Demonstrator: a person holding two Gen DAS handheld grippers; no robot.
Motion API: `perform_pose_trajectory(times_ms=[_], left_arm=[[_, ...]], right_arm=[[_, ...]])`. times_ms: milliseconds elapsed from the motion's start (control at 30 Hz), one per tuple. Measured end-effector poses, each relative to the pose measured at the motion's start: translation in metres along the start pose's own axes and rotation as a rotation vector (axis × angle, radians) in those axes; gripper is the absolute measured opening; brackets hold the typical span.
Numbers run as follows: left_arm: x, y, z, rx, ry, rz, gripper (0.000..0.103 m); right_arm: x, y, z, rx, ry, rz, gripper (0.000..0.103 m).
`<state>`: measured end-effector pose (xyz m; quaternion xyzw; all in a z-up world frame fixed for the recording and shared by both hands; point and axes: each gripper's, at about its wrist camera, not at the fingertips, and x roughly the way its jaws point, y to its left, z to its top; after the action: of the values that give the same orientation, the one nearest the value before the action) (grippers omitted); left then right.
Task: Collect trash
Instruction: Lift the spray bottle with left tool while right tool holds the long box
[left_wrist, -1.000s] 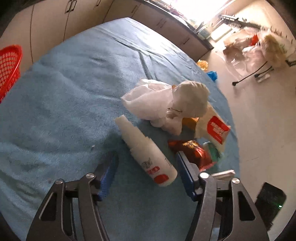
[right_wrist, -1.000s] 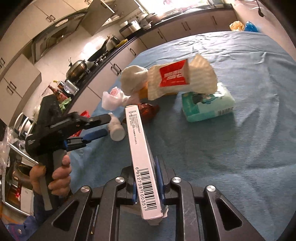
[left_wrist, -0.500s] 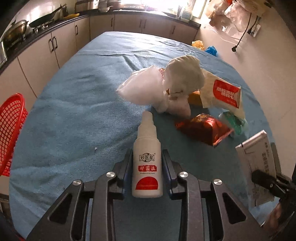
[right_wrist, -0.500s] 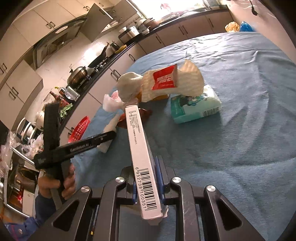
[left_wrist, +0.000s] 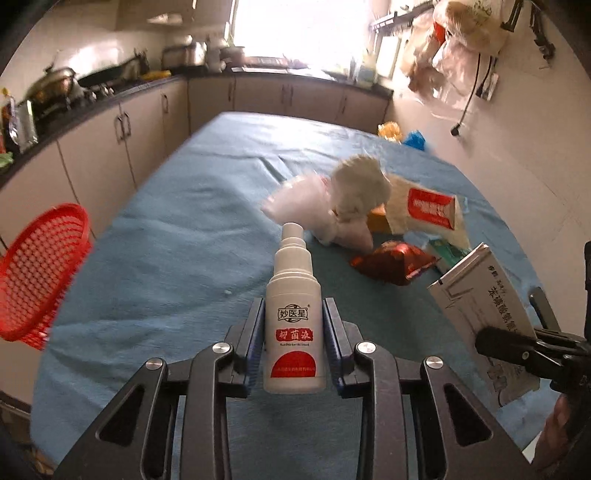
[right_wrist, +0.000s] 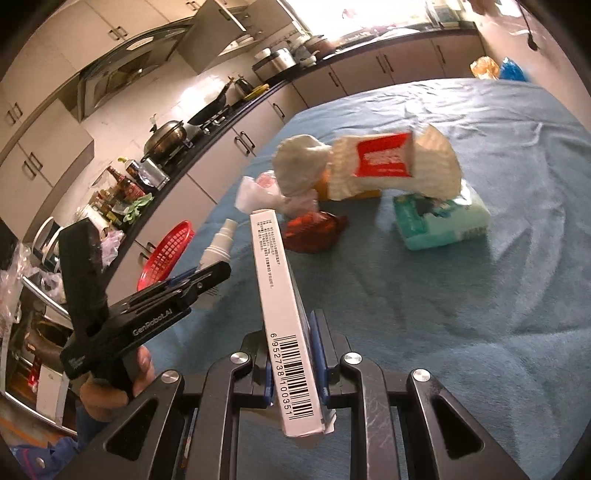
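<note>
left gripper (left_wrist: 294, 341) clamps bottle (left_wrist: 294, 325), lifted above table (left_wrist: 177, 236) | right gripper (right_wrist: 293, 363) clamps box (right_wrist: 282, 317) | basket (left_wrist: 37, 266) off table's left edge | risk: smooth bottle slips, box pivots in swing

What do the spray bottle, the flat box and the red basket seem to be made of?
Spray bottle: likely plastic, smooth glossy white with a printed label. Flat box: thin cardboard, matte white, with sharp folded edges and a printed barcode. Red basket: probably moulded plastic with an open lattice.

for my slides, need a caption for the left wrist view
Left claw grips a white plastic spray bottle above the blue tablecloth.
</note>
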<state>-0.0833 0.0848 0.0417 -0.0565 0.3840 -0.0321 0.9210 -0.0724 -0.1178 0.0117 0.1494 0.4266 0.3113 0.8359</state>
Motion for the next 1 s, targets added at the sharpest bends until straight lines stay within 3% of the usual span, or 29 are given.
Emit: perform_pose_trajectory(times_ms=[333,1000], left_arm=[[-0.01,0.004,0.003,0.023,-0.06,0.079,0.029],[-0.014,0.007,-0.004,0.031,-0.077,0.129,0.029]], right_arm=[[0.016,0.023,0.0,-0.044,0.006,-0.018,0.019],[0.033,0.03,0.005,-0.054,0.042,-0.013,0.019]])
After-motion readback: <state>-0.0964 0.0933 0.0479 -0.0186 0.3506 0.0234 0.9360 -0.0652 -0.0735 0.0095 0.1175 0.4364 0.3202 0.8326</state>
